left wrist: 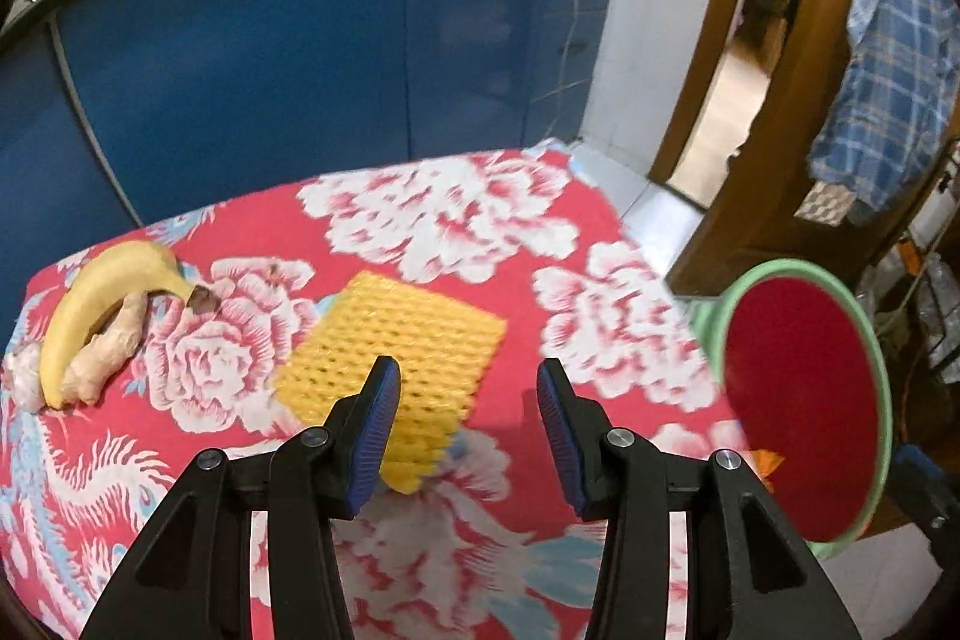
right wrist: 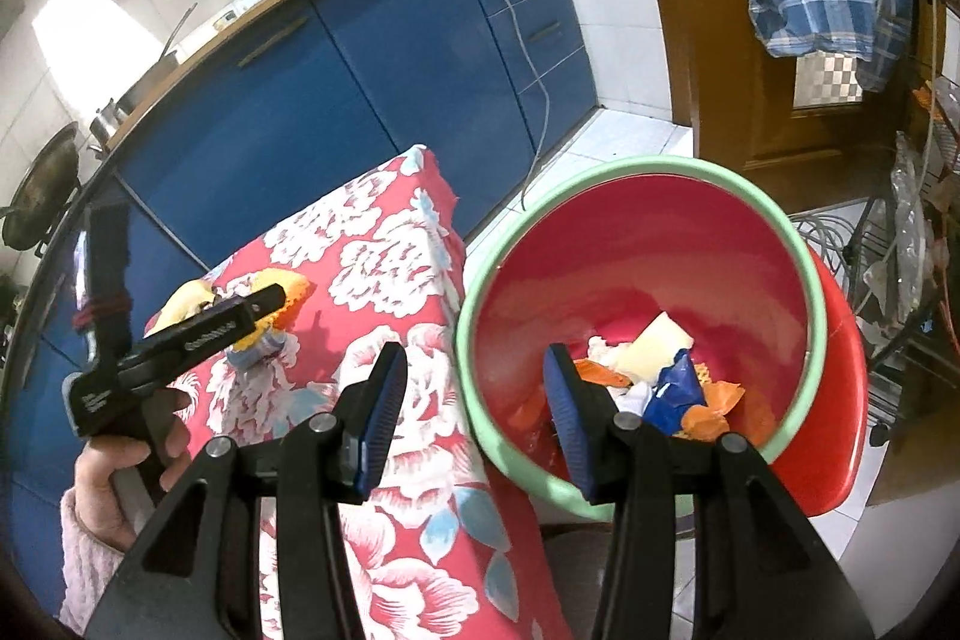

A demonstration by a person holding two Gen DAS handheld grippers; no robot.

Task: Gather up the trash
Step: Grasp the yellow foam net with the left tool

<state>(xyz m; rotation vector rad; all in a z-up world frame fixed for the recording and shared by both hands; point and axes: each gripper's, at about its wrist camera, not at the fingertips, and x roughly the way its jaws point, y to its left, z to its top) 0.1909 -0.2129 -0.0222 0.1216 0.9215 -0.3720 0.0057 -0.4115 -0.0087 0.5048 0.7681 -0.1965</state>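
Presently we hold two tongs, one in each hand. Left tongs (left wrist: 468, 394): two black arms with ribbed blue pads, jaws parted, nothing between them. They hover above one yellow foam net (left wrist: 390, 370), a rectangular mesh sleeve with a waffle texture, lying flat on the counter (left wrist: 510, 244); the left pad overlaps its near edge in the left wrist view, and we cannot tell whether it touches. Right tongs (right wrist: 474, 388): the same build, jaws likewise parted and empty, poised over the near rim of the basin (right wrist: 660, 169).

Items on the counter, which is draped in red cloth with white peony print:
- one banana (left wrist: 102, 292), yellow, curved, with a dark stem tip;
- one knob of ginger (left wrist: 111, 346), pale and lumpy, tucked against the banana;
- the one foam net, to the right of both.

Items beside the counter's right edge:
- one round basin, glossy red inside with a pale green rim, tilted toward us;
- within it, a heap of scraps (right wrist: 666, 376): orange peel pieces, white crumpled paper, a cream wedge and a blue wrapper, too jumbled to count.

One hand (right wrist: 126, 466) in a pink fuzzy sleeve grips the left tongs' handle.
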